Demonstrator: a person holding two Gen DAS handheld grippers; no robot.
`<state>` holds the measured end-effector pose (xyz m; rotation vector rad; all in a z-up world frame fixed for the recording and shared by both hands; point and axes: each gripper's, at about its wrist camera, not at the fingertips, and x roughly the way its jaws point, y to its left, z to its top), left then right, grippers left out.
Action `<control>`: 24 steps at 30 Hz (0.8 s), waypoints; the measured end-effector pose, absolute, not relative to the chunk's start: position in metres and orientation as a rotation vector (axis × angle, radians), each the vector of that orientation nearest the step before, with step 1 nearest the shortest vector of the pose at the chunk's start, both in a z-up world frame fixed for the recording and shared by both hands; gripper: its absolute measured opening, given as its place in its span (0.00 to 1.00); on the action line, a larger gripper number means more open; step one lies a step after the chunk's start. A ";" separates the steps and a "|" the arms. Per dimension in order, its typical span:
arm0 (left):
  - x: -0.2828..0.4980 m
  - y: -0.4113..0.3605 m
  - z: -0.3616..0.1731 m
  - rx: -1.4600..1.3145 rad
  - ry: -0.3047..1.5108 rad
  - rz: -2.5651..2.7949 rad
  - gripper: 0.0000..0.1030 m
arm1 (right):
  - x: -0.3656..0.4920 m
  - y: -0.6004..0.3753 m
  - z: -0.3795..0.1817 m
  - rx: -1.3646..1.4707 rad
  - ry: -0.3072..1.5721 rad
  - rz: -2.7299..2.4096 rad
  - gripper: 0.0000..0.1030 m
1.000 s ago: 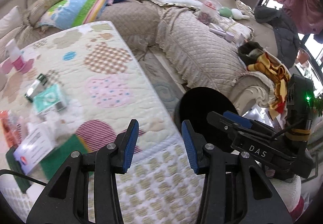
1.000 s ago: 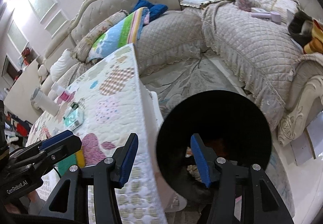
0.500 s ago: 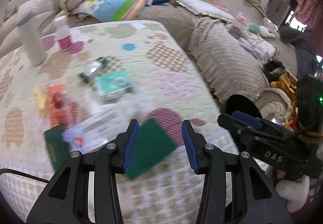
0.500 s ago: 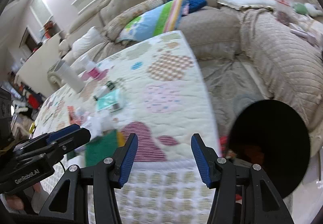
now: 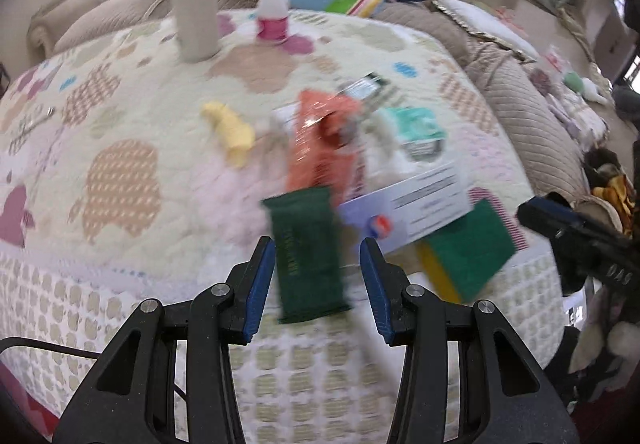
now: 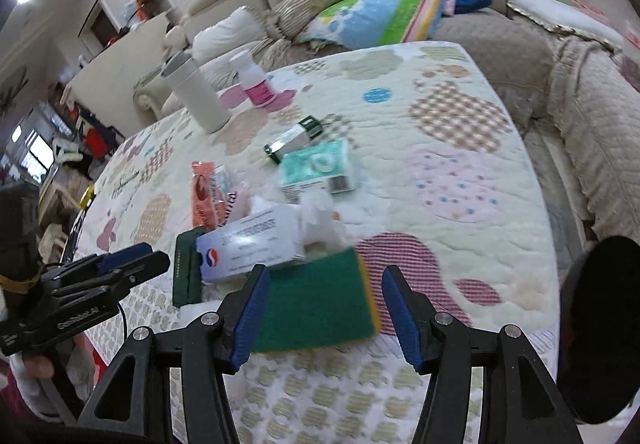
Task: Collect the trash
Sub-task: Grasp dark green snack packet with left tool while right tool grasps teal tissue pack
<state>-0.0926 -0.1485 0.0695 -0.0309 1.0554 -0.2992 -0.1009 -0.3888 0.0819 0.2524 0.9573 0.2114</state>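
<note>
Litter lies on the quilted table (image 5: 120, 172). My left gripper (image 5: 318, 286) is open and empty, hovering over a dark green packet (image 5: 308, 252) near the table's front edge. Beyond it lie an orange wrapper (image 5: 324, 140), a yellow scrap (image 5: 232, 128), a white and blue box (image 5: 412, 204) and a teal box (image 5: 416, 128). My right gripper (image 6: 326, 318) hangs above a green sponge with a yellow edge (image 6: 316, 304); its jaws are opening and grip nothing. White tissue (image 6: 320, 216) and a small silver carton (image 6: 294, 138) lie further back. The black bin (image 6: 596, 328) stands at the table's right.
A tall white flask (image 5: 196, 0) and a pink-labelled bottle (image 5: 274, 10) stand at the table's far side. A beige sofa (image 6: 580, 96) with a striped cushion (image 6: 384, 12) wraps around the back and right. The left view is motion-blurred.
Both grippers swung left from the black bin beside the sofa to the litter on the table. The bin has slid to the right edge of the right view and out of the left.
</note>
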 end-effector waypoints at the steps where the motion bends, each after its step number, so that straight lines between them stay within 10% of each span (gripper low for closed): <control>1: -0.092 -0.145 0.066 -0.039 1.063 -0.294 0.41 | -0.098 -0.387 0.082 0.248 0.958 0.212 0.55; 24: -0.066 -0.155 0.025 -0.046 1.107 -0.335 0.39 | -0.036 -0.378 0.066 0.262 0.989 0.188 0.55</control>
